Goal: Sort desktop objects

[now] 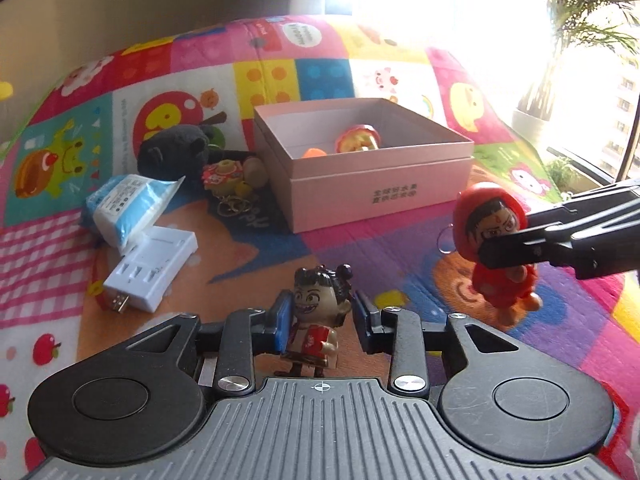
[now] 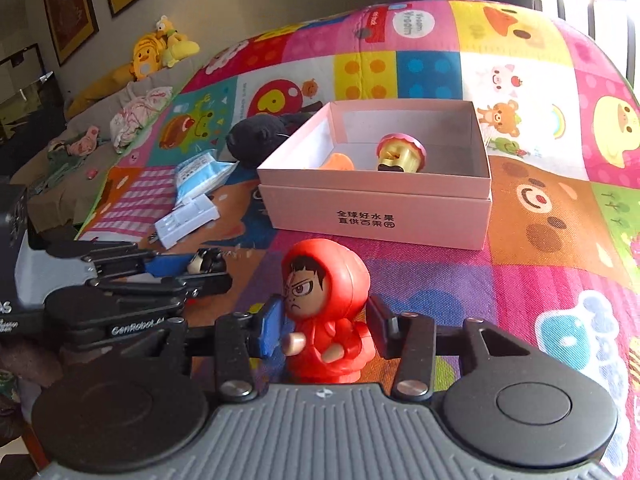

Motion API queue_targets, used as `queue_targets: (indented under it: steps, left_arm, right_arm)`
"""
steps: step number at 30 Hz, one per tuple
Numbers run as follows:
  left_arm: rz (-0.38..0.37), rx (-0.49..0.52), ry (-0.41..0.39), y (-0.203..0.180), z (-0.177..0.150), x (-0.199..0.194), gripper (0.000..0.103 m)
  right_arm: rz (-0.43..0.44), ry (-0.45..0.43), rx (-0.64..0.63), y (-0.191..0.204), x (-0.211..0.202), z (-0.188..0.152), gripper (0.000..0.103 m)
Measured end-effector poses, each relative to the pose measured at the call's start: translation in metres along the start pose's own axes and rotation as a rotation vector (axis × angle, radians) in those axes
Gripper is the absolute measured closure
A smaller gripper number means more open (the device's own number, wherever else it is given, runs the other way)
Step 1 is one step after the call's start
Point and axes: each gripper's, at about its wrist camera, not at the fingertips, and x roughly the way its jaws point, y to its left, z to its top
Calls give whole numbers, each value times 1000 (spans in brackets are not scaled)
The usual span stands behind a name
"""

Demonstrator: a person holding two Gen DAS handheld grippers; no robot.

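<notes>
A bun-haired figurine in a red top [image 1: 316, 308] stands between the blue pads of my left gripper [image 1: 322, 326], which is shut on it low over the colourful play mat. From the right wrist view the left gripper [image 2: 208, 276] shows at the left. My right gripper [image 2: 326, 326] is shut on a red hooded figurine [image 2: 328, 292]; the left wrist view shows that figurine [image 1: 496, 248] held at the right by black fingers [image 1: 516, 248]. An open pink box [image 1: 380, 196] lies beyond both, holding a pink-and-yellow toy [image 1: 358, 140] and an orange piece [image 1: 314, 153].
Left of the box lie a white plug adaptor [image 1: 154, 268], a blue-and-white tissue pack [image 1: 124, 204], a black plush [image 1: 176, 152] and small keychain toys [image 1: 226, 180]. A bright window with a potted plant [image 1: 580, 40] is at the right. A sofa with yellow plush toys [image 2: 152, 56] is far left.
</notes>
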Motion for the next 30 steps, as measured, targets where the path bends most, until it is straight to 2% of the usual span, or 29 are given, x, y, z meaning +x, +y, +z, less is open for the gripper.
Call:
queue_targets:
  steps: [5, 9, 12, 16, 20, 23, 25, 26, 27, 30]
  left_arm:
    - [24, 34, -80, -13, 9, -36, 67]
    - [42, 72, -183, -20, 38, -52, 67]
    - [58, 112, -274, -27, 67, -48, 68]
    - [52, 136, -327, -27, 111, -17, 68]
    - [52, 101, -289, -15, 149, 36, 68]
    - [35, 34, -243, 3, 167, 77, 67]
    - [-9, -40, -212, 18, 169, 97, 55]
    - [-22, -72, -204, 24, 166, 101, 41]
    - [-30, -96, -204, 30, 162, 104, 32]
    - [-7, -98, -198, 37, 145, 96, 16]
  right_arm:
    - [16, -57, 12, 2, -31, 1, 59]
    - [20, -136, 8, 1, -62, 13, 59]
    - [2, -207, -12, -3, -80, 28, 59]
    - [-34, -271, -16, -15, -83, 55, 59]
    - [-56, -297, 23, -34, -63, 85, 59]
    - [-63, -287, 71, -50, -41, 104, 59]
    - [-73, -273, 86, -58, -25, 113, 59]
    - [-82, -265, 92, -62, -17, 116, 59]
    - [-90, -255, 96, -65, -9, 118, 59]
    - [-103, -216, 119, -74, 14, 121, 59]
